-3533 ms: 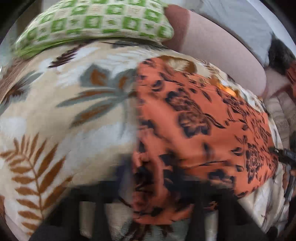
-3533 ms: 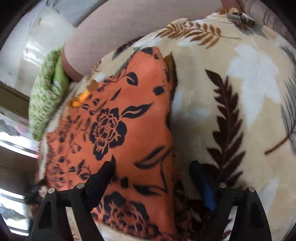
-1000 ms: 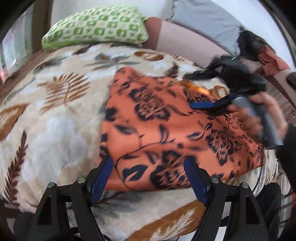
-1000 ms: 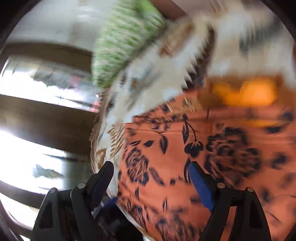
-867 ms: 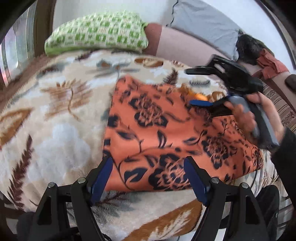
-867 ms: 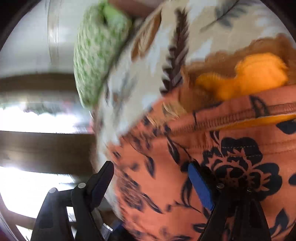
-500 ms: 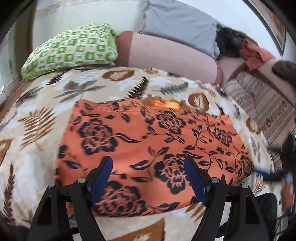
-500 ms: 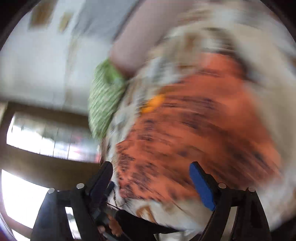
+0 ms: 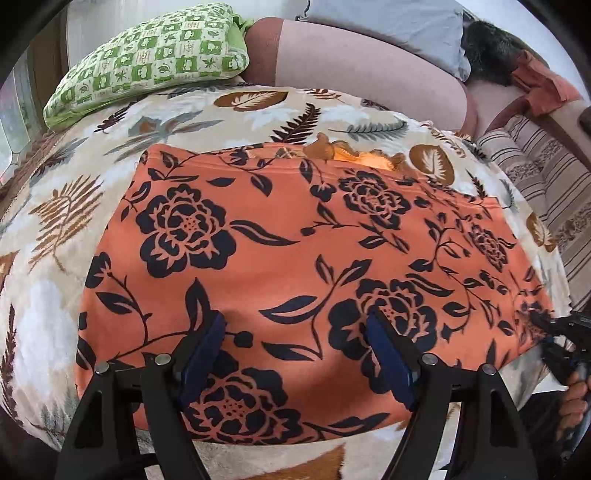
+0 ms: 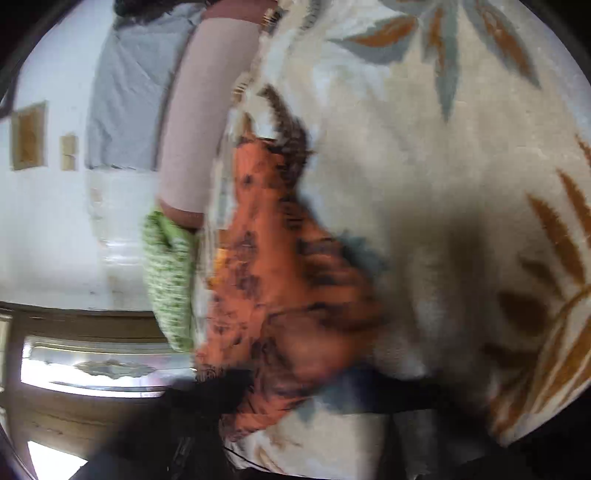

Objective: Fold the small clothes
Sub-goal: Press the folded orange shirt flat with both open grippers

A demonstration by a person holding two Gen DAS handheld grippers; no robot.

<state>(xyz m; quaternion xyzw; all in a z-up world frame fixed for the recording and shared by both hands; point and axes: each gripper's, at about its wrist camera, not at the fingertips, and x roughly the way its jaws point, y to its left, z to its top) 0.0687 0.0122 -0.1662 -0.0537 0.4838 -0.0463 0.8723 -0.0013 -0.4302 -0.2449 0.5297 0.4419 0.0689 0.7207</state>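
My left tool stays spread above the cloth, now flat on the bed. My right tool has dropped to its right corner; grip unclear.

One orange floral garment, one leaf-patterned blanket, one green checked pillow, one grey pillow, one pink bolster and two hand-held grippers are counted.

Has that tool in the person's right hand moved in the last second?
Yes. The right tool was over the orange cloth's far side, toward the green pillow; now it's at the cloth's near right corner.
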